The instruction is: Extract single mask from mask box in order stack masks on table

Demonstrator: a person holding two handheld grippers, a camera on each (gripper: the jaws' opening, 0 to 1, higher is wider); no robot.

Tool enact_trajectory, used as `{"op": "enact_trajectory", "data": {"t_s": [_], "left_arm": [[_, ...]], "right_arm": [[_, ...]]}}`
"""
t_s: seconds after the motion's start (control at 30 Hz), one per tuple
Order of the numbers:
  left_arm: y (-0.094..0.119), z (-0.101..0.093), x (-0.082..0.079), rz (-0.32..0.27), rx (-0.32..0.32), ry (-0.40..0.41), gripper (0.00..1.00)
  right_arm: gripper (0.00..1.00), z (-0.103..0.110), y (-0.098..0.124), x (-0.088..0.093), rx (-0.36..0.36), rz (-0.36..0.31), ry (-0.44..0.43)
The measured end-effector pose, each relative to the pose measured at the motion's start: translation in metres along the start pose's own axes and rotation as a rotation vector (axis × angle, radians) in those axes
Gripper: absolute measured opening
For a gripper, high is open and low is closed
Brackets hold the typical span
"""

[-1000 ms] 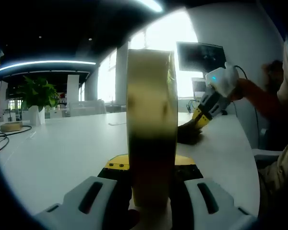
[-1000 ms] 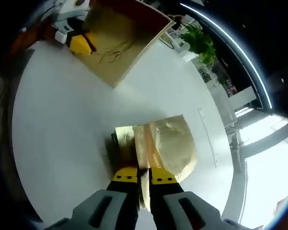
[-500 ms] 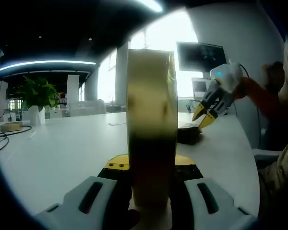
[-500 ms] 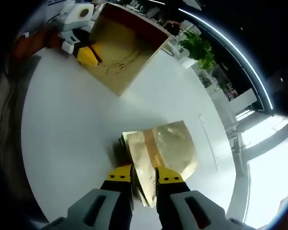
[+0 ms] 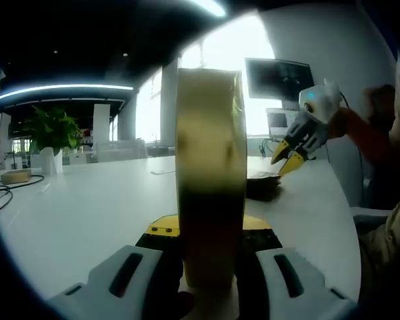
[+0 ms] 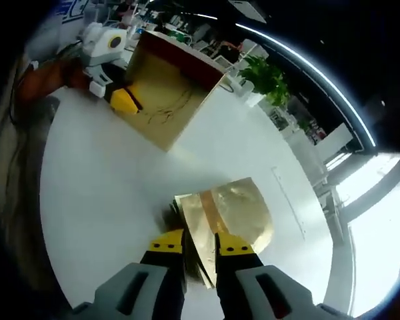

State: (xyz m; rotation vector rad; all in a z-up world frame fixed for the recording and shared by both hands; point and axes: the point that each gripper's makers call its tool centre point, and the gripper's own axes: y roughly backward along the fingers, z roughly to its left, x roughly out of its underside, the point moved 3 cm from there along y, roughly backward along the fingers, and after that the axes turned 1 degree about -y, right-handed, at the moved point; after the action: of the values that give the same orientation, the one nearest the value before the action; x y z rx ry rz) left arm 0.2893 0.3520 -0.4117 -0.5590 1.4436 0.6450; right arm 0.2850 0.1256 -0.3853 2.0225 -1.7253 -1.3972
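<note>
Evidently the left gripper (image 5: 210, 267) is clamping the upright mask box (image 5: 210, 173) steady on the table (image 5: 80, 213), while the right gripper (image 6: 199, 247), jaws parted, is hovering over the mask stack (image 6: 230, 217) just beside it.

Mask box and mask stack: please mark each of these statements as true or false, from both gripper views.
1. The left claw clamps the mask box. True.
2. The right claw is shut on a mask. False: it is open and holds nothing, above the mask stack.
3. The mask stack lies on the white table. True.
4. A potted plant stands at the far side of the table. True.
5. The mask stack lies inside the mask box. False: it lies on the table, apart from the box.
</note>
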Motion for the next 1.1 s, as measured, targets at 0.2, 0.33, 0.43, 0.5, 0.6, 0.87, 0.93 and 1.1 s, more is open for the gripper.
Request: {"op": "enact_trajectory", "data": {"t_s": [0.2,0.33,0.43,0.5,0.6,0.87,0.93,1.1], "left_arm": [[0.000,-0.001,0.000,0.000,0.000,0.000,0.20],[0.000,0.000,0.000,0.000,-0.001,-0.001,0.20],[0.000,-0.001,0.000,0.001,-0.001,-0.001,0.20],[0.000,0.000,0.000,0.001,-0.001,-0.001,0.20],[0.000,0.000,0.000,0.001,-0.001,-0.001,0.20],[0.000,0.000,0.000,0.005,-0.005,-0.005,0.20],[0.000,0.000,0.000,0.005,-0.005,-0.004,0.20],[-0.001,0.001,0.000,0.005,-0.009,-0.002,0.20]], "right_arm": [[0.12,-0.001,0.005,0.005,0.029,-0.023,-0.049],[0.09,-0.003,0.009,0.010,0.050,-0.052,-0.119],[0.07,-0.005,0.013,0.013,0.072,-0.076,-0.156],[0.05,-0.006,0.016,0.016,0.087,-0.085,-0.186],[0.02,-0.007,0.019,0.020,0.110,-0.108,-0.237],[0.00,-0.008,0.028,0.024,0.168,-0.186,-0.391],[0.00,-0.007,0.029,0.027,0.172,-0.192,-0.401],[0.00,-0.003,0.029,0.035,0.185,-0.218,-0.448]]}}
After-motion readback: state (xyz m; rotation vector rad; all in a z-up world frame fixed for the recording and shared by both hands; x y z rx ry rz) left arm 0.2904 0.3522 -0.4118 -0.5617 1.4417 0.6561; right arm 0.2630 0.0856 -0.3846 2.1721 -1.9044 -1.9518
